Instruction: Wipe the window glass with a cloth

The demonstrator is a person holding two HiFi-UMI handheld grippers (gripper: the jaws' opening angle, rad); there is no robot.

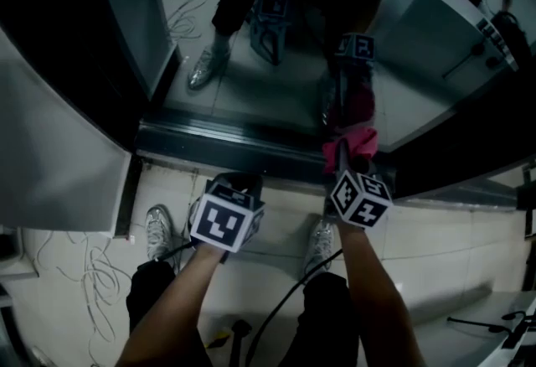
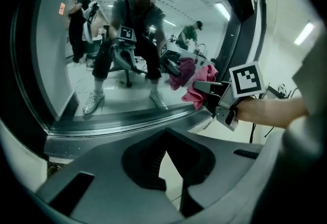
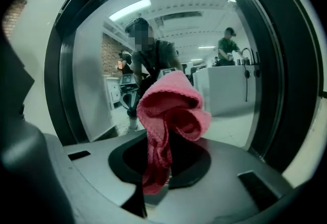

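The window glass (image 1: 276,80) is dark and mirrors the person and both grippers. My right gripper (image 1: 347,157) is shut on a pink cloth (image 1: 352,143), which it holds at the glass just above the bottom frame (image 1: 226,143). In the right gripper view the cloth (image 3: 171,115) bunches up out of the jaws in front of the glass (image 3: 230,69). My left gripper (image 1: 238,183) hangs a little to the left, short of the frame, shut on nothing. In the left gripper view its jaws (image 2: 164,154) meet, and the right gripper (image 2: 212,96) with the cloth (image 2: 202,87) shows ahead at the right.
A white panel (image 1: 50,164) stands to the left of the window. Loose cables (image 1: 92,273) lie on the tiled floor by the person's shoes (image 1: 157,231). A black cable (image 1: 289,298) runs between the legs. A desk edge (image 1: 502,323) sits at the lower right.
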